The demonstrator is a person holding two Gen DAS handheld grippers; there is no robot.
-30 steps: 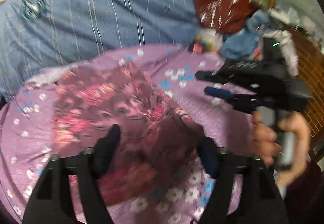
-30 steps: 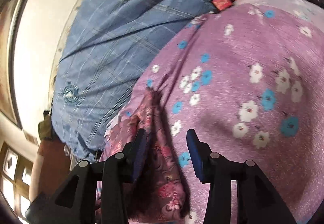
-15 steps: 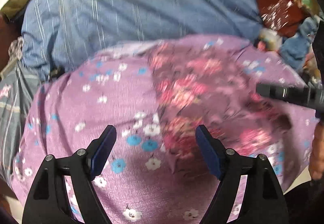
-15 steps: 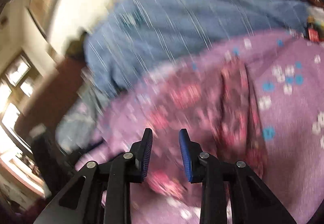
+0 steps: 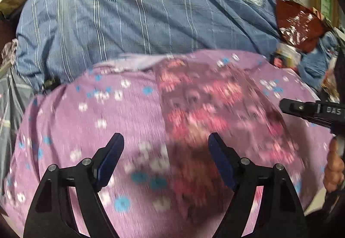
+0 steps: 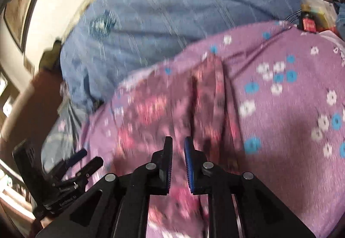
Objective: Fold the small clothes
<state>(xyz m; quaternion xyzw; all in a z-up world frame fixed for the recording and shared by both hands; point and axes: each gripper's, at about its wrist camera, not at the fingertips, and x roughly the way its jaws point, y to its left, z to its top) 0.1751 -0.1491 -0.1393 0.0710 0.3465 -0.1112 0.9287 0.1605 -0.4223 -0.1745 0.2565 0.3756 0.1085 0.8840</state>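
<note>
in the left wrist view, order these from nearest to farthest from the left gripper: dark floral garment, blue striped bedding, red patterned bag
Measured from the left gripper:
1. dark floral garment, just ahead, lying on the purple flowered cover, toward the right finger.
2. blue striped bedding, beyond the cover, across the top.
3. red patterned bag, far upper right corner.

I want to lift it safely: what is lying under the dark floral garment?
The dark floral garment lies on the purple flowered cover, which shows all around it. Whatever is below that cover is hidden.
</note>
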